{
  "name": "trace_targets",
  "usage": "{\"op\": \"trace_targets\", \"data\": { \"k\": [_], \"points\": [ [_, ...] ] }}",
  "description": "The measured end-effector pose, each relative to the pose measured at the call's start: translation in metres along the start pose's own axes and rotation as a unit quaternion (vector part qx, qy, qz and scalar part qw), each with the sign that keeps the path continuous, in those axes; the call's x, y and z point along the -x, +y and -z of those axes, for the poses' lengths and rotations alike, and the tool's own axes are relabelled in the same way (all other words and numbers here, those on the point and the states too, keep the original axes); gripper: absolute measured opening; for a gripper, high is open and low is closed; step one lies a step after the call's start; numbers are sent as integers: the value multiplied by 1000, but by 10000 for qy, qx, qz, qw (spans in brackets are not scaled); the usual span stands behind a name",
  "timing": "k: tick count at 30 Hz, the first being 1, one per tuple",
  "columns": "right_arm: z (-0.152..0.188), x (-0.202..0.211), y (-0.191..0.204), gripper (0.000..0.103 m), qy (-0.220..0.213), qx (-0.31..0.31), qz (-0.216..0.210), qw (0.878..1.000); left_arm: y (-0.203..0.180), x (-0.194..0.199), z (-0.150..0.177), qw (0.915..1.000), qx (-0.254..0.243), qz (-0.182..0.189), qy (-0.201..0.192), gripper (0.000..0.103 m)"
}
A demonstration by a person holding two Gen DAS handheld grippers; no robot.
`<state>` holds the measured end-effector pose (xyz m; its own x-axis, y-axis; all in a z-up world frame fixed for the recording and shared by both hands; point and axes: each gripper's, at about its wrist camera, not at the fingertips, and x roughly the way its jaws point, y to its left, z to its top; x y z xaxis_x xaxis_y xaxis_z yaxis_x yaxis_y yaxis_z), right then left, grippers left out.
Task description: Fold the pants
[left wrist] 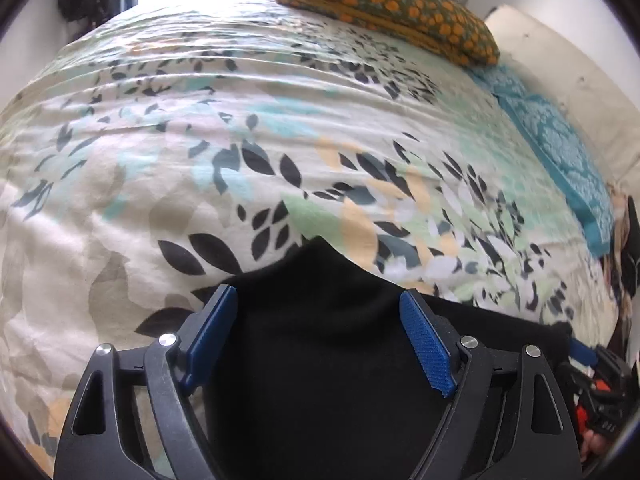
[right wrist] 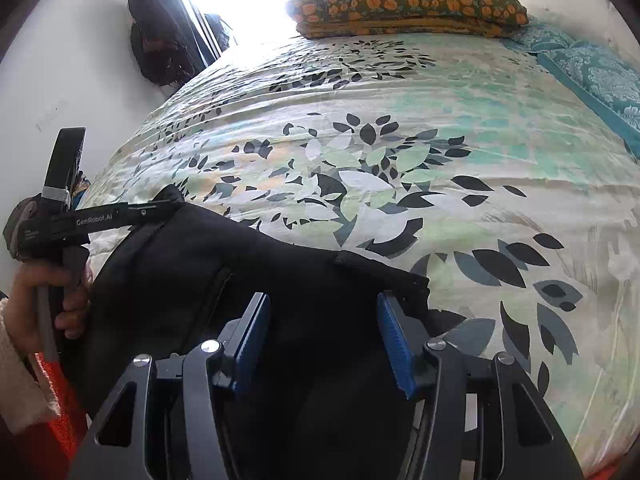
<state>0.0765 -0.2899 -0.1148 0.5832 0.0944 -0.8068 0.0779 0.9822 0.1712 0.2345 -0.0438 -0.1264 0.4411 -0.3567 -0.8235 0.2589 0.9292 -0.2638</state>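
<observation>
black fabric, the pants (right wrist: 248, 280), lies bunched on the near edge of the bed (right wrist: 460, 92) with its leaf-print cover. at the left, a hand (right wrist: 44, 300) holds the left tool (left wrist: 318, 304), whose blue pads (left wrist: 424, 344) stand wide apart above the dark cloth, not pressing it. to the right, the right tool (right wrist: 320, 312) has its jaws apart too, the pants beneath them. a yellow-flowered pillow (right wrist: 408, 4) lies at the far end.
</observation>
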Motion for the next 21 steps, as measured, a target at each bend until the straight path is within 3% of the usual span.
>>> {"op": "trace_targets", "data": {
  "k": [1,2,4,8,10,12,14,17,21],
  "points": [
    [-1,0,1,54,16,42,19,10000,5,-4,0,9997,104,-210,73,98],
    [-1,0,2,55,22,88,37,10000,14,-13,1,9987,347,-208,306,102],
    [1,-2,1,55,-17,55,21,10000,26,-10,-1,9977,630,51,239,102],
    [0,4,-1,55,-74,-16,-36,10000,31,23,-1,9977,658,96,95,99],
    [-1,23,1,58,-297,-63,147,9994,26,53,5,9989,423,204,-73,99],
    [-2,48,6,67,-569,-84,313,9979,14,83,19,9995,28,261,-182,99],
    [-1,71,16,71,-607,-27,241,9979,-2,107,40,9984,-417,342,-192,99],
    [14,89,37,71,-231,169,2,9996,-30,125,80,9938,-1046,375,-14,99],
    [58,78,62,71,336,582,43,9977,-51,105,126,9892,-1415,-17,387,99]
  ]
}}
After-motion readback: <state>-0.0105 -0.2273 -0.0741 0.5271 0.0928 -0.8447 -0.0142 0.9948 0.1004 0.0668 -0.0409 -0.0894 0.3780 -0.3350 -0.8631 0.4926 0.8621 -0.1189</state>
